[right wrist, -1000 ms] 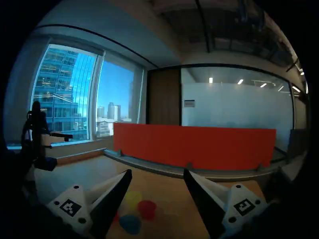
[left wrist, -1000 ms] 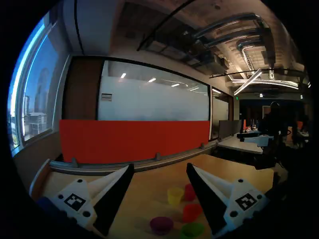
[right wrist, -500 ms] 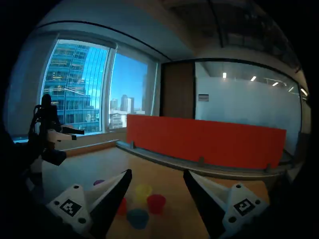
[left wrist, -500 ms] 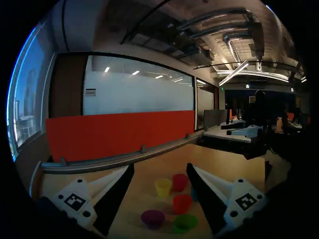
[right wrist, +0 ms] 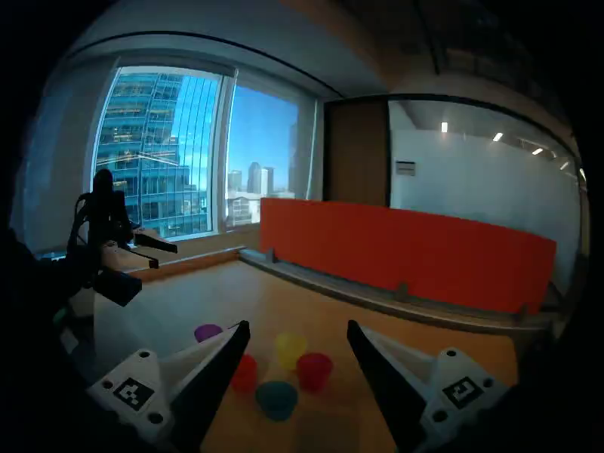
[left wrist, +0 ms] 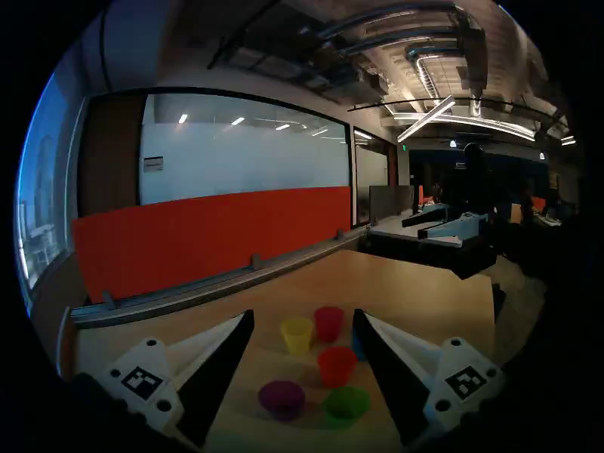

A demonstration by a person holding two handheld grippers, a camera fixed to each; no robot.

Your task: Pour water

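Spread wide at the left gripper, holding nothing. Equally wide and empty at the right gripper, coloured cups ahead.

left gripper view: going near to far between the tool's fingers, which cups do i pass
green cup → orange cup → red cup. Left out: the purple cup, about level with the green one, and the yellow cup, about level with the red one.
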